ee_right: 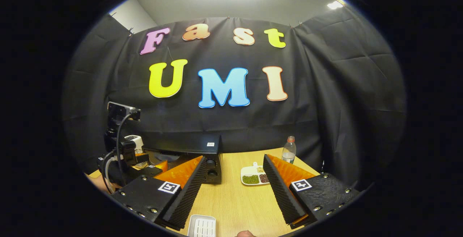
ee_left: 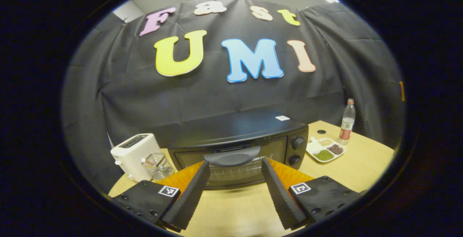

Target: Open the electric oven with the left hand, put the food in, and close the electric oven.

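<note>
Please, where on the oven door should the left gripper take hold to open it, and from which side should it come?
Probably the wide curved handle along the top edge of the oven door. It sticks out toward the camera, so the left gripper, open and already facing it, should come straight from the front, slightly above, and close over the bar, then pull down.

The oven (ee_left: 238, 141) was black and boxy, and sat on the counter (ee_left: 347, 164) against the cloth wall. Its glass door (ee_left: 231, 161) was shut, with a grey handle (ee_left: 232, 155) along the top and two knobs (ee_left: 297, 143) stacked on its right side.
</note>
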`<move>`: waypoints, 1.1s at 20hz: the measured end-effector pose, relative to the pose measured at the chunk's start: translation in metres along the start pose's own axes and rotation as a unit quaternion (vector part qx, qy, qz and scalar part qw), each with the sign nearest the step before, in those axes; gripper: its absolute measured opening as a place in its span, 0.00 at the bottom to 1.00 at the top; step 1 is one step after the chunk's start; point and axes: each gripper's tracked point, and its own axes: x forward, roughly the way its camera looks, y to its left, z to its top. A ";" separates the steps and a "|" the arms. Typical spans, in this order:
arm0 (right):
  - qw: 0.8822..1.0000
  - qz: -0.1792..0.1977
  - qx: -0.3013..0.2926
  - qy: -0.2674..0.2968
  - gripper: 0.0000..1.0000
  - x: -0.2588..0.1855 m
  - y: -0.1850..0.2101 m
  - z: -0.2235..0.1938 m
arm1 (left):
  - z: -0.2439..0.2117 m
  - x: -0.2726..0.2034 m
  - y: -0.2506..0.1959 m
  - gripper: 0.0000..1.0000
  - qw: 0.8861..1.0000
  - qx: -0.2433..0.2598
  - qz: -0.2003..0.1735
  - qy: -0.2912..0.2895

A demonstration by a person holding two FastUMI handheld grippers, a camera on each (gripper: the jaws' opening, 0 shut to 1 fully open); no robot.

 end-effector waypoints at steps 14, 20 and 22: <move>0.996 0.072 -0.015 -0.048 0.96 -0.060 -0.042 0.029 | 0.103 -0.203 -0.012 1.00 0.992 -0.043 0.076 -0.097; 0.996 0.070 -0.006 -0.061 0.96 -0.092 -0.051 0.040 | 0.129 -0.255 -0.012 0.99 0.989 -0.045 0.071 -0.120; 0.996 0.063 -0.003 -0.066 0.96 -0.097 -0.055 0.045 | 0.135 -0.271 -0.002 0.97 0.988 -0.042 0.069 -0.132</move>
